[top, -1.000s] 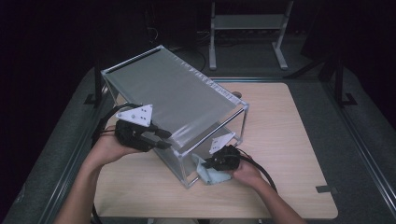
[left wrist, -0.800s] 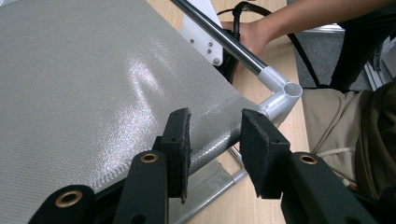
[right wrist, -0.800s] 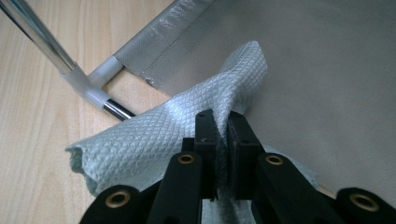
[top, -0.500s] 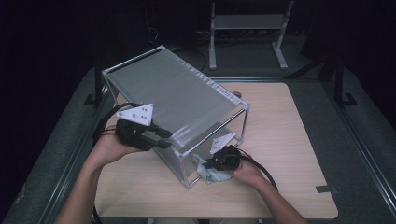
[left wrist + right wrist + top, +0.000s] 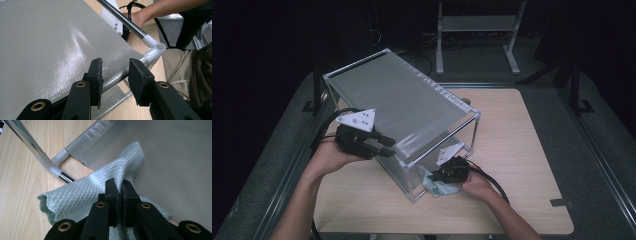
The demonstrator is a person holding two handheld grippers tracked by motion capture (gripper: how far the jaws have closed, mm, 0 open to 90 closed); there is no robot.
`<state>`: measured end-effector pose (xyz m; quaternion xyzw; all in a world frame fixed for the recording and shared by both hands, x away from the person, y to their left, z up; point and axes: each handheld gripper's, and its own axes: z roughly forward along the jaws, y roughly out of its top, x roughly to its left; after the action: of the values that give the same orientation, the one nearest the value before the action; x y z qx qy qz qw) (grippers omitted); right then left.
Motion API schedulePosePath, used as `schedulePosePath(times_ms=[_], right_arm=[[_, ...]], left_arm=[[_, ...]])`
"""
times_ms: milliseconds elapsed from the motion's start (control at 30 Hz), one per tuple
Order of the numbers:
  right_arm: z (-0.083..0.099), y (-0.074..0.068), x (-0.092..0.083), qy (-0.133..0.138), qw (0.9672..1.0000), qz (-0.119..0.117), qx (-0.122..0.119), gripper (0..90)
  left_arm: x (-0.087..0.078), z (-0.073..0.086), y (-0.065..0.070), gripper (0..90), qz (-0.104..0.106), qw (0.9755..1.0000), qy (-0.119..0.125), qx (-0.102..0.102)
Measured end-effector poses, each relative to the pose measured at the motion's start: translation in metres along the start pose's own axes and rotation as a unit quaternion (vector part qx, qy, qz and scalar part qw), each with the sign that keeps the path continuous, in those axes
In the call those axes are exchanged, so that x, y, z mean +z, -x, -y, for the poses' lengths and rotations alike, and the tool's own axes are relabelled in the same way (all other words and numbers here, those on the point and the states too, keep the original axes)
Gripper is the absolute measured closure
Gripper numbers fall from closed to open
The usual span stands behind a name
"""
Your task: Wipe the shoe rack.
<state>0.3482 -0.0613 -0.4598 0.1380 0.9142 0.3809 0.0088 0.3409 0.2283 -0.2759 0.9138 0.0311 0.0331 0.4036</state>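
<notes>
Your right tongs [image 5: 119, 188] are pinched on the soft, light cloth [image 5: 82, 195] at the rack's [image 5: 402, 100] lower shelf; grip it bunched, since it flops. Your left tongs [image 5: 115, 75] straddle the stiff, slippery frame tube [image 5: 117, 77], still parted

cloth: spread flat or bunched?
Bunched. The cloth rises in a crumpled fold pinched between the right gripper jaws, against the rack's grey fabric.

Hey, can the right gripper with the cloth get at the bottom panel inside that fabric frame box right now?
Probably yes. The right gripper, shut on the cloth, sits at the box's open end, and the grey bottom panel lies just ahead with nothing between.
</notes>
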Motion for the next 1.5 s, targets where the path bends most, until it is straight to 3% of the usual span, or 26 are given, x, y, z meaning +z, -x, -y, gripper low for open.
schedulePosePath(times_ms=[233, 467, 767, 967, 1200, 1300, 1500], right_arm=[[-0.002, -0.002, 0.0, -0.006, 0.9999, 0.007, -0.013, 85.0], [0.001, 0.0, -0.007, -0.022, 0.9994, 0.008, -0.024, 84.7], [0.013, 0.004, -0.023, -0.001, 0.9998, 0.017, 0.006, 84.4], [0.011, 0.003, -0.021, -0.005, 0.9998, 0.017, -0.001, 84.4], [0.023, 0.014, -0.034, -0.004, 0.9985, 0.043, 0.034, 84.4], [0.019, 0.01, -0.029, -0.005, 0.9993, 0.033, 0.014, 84.4], [0.02, 0.009, -0.032, -0.008, 0.9995, 0.028, 0.011, 84.3]], left_arm=[[0.0, -0.001, 0.004, 63.3, -0.008, 1.0, -0.003, 0.0], [0.006, -0.005, 0.006, 63.8, -0.001, 1.0, 0.001, 0.005], [0.009, -0.006, 0.002, 64.0, 0.003, 1.0, 0.005, 0.006], [0.009, -0.006, 0.0, 64.0, 0.001, 1.0, 0.008, 0.002], [0.008, -0.004, 0.0, 64.0, 0.002, 0.9999, 0.013, 0.002], [0.008, -0.004, 0.0, 64.0, 0.002, 0.9999, 0.012, 0.002], [0.008, -0.005, 0.002, 63.5, -0.003, 0.9999, 0.008, 0.005]])
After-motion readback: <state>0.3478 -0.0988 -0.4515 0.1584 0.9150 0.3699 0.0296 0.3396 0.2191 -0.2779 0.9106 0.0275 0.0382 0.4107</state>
